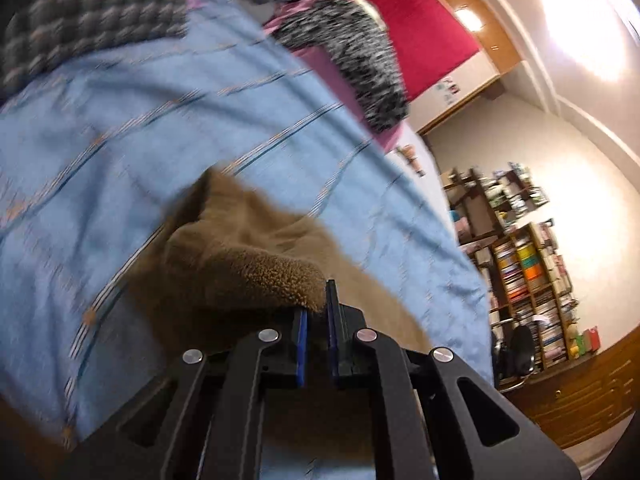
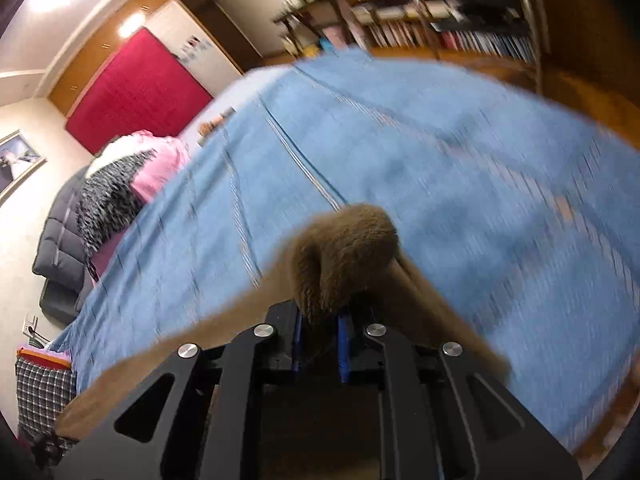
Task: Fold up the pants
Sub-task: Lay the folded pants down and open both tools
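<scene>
The pants are brown fleece. In the left wrist view a thick bunched fold of the pants (image 1: 240, 264) sits on and between my left gripper (image 1: 318, 316), which is shut on it, above the blue bed sheet (image 1: 200, 120). In the right wrist view my right gripper (image 2: 322, 320) is shut on another bunched end of the pants (image 2: 344, 256), with fabric trailing left and right below it over the blue bed sheet (image 2: 460, 160). Both views are motion-blurred.
A pink and grey-speckled pillow pile (image 1: 352, 68) lies at the bed's head, also in the right wrist view (image 2: 120, 184). A dark padded jacket (image 2: 60, 248) lies beside it. Bookshelves (image 1: 528, 272) stand past the bed. A red wall panel (image 2: 136, 88) hangs behind.
</scene>
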A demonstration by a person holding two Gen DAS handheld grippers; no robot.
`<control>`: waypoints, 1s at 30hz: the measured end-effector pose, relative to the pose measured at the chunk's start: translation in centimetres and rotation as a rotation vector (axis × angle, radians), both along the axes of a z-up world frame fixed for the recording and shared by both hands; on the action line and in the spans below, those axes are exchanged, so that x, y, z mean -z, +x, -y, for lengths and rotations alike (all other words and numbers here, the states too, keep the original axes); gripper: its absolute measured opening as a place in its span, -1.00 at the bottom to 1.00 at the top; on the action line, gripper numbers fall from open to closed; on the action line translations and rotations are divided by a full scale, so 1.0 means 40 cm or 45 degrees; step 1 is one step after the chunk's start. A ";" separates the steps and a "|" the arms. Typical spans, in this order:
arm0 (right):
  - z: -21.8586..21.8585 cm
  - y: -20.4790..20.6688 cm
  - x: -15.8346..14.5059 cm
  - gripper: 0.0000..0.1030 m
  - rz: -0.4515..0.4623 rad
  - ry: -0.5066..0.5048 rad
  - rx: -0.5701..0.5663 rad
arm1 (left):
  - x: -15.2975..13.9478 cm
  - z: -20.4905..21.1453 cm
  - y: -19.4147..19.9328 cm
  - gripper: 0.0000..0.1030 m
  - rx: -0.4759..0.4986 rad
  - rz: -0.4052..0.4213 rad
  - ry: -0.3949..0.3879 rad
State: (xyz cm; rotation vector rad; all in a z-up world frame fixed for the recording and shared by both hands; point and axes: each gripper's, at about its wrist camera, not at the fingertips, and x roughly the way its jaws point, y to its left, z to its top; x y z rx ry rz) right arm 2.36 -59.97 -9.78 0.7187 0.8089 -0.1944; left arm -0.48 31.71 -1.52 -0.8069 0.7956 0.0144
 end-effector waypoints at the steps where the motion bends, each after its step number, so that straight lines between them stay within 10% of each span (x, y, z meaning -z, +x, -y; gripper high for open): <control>1: 0.001 -0.023 0.018 -0.74 -0.015 0.022 0.008 | 0.021 -0.004 -0.019 -0.87 -0.008 -0.025 -0.016; 7: 0.022 -0.081 0.036 0.07 0.033 0.143 0.079 | 0.071 -0.032 -0.071 -0.87 -0.062 -0.044 -0.057; 14: 0.076 -0.059 0.064 0.03 0.056 0.218 0.166 | 0.053 -0.019 -0.049 -0.87 -0.033 -0.013 -0.033; 16: 0.083 -0.046 0.077 -0.52 0.045 0.208 0.188 | 0.046 -0.020 -0.041 -0.87 -0.036 -0.006 -0.042; 19: 0.061 -0.039 0.040 -0.72 0.079 0.126 0.158 | 0.023 -0.019 -0.033 -0.87 -0.033 0.007 -0.032; 30: 0.054 -0.160 -0.051 -0.74 0.149 0.004 0.145 | -0.015 -0.050 -0.084 -0.87 -0.058 0.025 0.010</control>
